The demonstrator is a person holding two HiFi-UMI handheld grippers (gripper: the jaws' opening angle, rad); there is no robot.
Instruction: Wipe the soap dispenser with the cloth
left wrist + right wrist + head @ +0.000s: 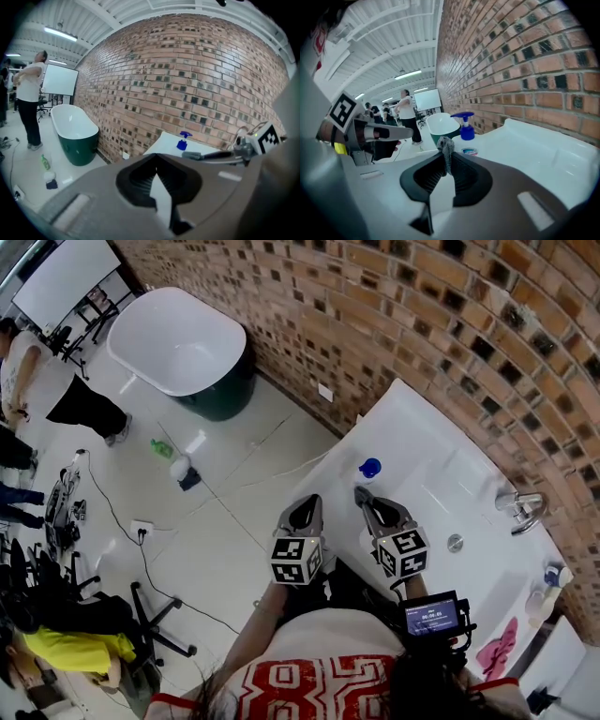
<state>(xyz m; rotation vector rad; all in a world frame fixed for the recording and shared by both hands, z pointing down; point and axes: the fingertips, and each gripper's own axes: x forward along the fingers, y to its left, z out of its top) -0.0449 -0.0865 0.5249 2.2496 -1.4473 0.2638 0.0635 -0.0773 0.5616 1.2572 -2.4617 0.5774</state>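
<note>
Pinching a small grey cloth [446, 147], the right tool [448, 161] is clenched on it; the left tool [156, 158] is closed on nothing. Farther off, the blue soap dispenser [464, 127] stands upright on the white tabletop [525, 145]. So little cloth protrudes that bare jaws could topple the unheld soap dispenser.

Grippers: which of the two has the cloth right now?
The right gripper: a grey cloth is pinched between its jaws, facing the blue-pump soap dispenser. The left gripper has its jaws together with nothing between them.
</note>
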